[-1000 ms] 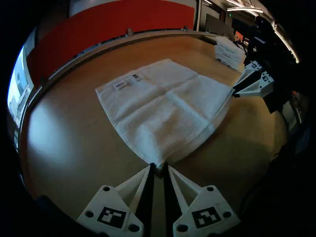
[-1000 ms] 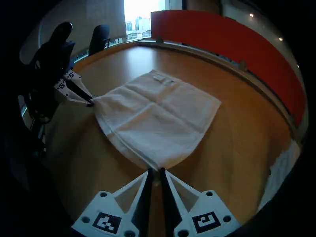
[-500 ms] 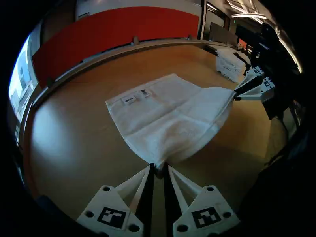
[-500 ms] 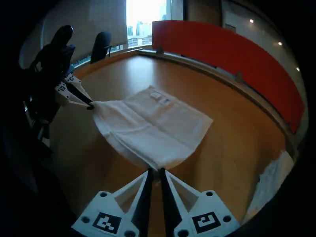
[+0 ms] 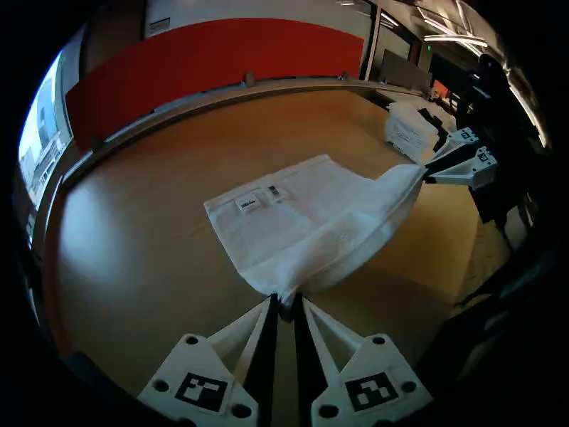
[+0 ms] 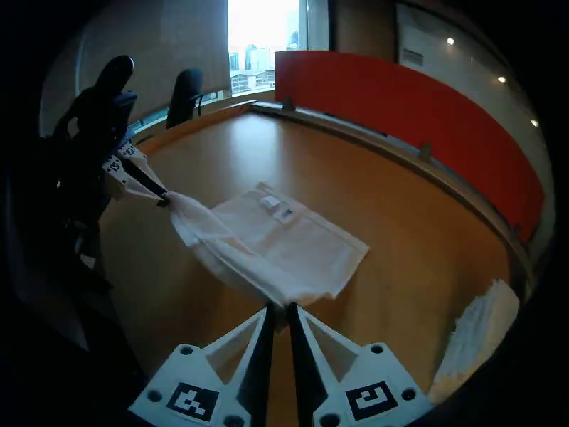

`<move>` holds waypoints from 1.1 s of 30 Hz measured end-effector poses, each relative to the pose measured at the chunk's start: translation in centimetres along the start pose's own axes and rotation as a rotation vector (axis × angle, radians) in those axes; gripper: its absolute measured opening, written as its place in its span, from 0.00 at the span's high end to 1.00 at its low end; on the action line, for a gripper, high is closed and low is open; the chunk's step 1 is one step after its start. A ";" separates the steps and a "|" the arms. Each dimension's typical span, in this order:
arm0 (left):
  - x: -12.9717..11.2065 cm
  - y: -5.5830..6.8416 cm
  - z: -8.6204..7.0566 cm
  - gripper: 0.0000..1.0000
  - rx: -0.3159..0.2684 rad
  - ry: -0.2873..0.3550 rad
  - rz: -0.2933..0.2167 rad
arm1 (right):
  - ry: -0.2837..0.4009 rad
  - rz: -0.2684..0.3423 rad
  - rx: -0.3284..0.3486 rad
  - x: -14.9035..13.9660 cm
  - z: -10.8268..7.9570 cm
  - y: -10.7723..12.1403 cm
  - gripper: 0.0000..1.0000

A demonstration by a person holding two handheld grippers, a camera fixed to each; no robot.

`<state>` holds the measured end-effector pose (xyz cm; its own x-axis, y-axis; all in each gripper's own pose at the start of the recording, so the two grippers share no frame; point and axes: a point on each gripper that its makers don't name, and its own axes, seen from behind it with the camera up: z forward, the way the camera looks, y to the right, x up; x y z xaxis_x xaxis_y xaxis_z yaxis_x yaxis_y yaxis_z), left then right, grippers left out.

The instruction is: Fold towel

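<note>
A white towel (image 5: 306, 220) is seen near the middle of a wooden desk (image 5: 135, 235) in the left gripper view. Its far half, which carries two small labels, lies flat on the desk. Its near edge is lifted clear and hangs as a sagging band between two corners. At the bottom centre of that frame the left tool (image 5: 284, 302) is closed, with one corner pinched between its tips. At the right edge of the frame the right tool (image 5: 424, 173) is clamped on the other corner. In the right gripper view the same hold is shown from the other side: a corner is clamped at bottom centre, and the lifted edge runs up to the left.

Several things could go wrong from here. Little cloth appears to be held at each tip, so a corner could be pulled free if the edge is drawn too tight. If the tools are carried forward at unequal height or speed, the lifted edge could be laid askew over the far edge. The flat half could be dragged along the smooth desk. The slack middle could be bunched into a crease under the fold.
</note>
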<state>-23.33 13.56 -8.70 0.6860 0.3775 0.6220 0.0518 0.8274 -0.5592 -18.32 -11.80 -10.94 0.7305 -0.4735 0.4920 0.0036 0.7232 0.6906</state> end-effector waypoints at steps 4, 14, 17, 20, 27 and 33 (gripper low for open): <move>0.6 0.1 -0.8 0.85 -0.002 0.009 -0.008 | 0.000 -0.002 0.002 0.2 -0.7 -0.3 0.85; 1.0 0.3 -2.3 0.85 -0.010 0.011 0.012 | 0.008 -0.003 0.015 0.8 -2.2 -1.4 0.85; 1.0 0.5 -2.6 0.85 -0.015 0.010 0.010 | 0.017 0.004 0.019 1.1 -2.6 -1.6 0.85; 1.1 0.7 -2.9 0.85 -0.018 0.012 0.005 | 0.023 0.006 0.020 1.4 -2.9 -1.6 0.85; 1.0 0.8 -2.9 0.85 -0.016 0.015 -0.006 | 0.018 -0.002 0.020 1.2 -2.9 -1.6 0.85; 1.2 0.8 -2.7 0.85 -0.012 0.015 -0.013 | 0.005 -0.006 0.015 0.9 -2.6 -1.3 0.85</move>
<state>-20.57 13.52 -9.88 0.6961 0.3602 0.6211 0.0694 0.8272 -0.5576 -15.88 -11.79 -12.77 0.7341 -0.4754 0.4848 -0.0021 0.7123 0.7018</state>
